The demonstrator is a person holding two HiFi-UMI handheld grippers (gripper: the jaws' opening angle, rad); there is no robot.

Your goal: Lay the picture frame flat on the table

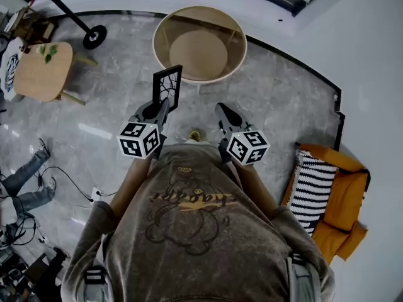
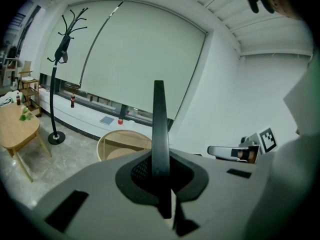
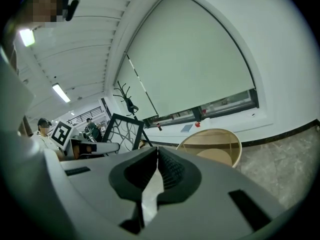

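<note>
Right hand-held gripper (image 1: 225,113): jaws together, nothing between them, riding free at my side.
Left hand-held gripper (image 1: 162,106): pinched tight, low on the border of the picture frame (image 1: 167,87), one pad on each face.
Picture frame: upright in the air over the floor, short of the tabletop's near edge and touching nothing but my pads.
Handling: looks light and stiff with a thin black border. I'd guess the panel is fragile, and the smooth edge could swing in a one-sided pinch. Grip the border, never the panel.
Tabletop (image 1: 220,24): round and glassy, just ahead. Lower gently, edge first.
</note>
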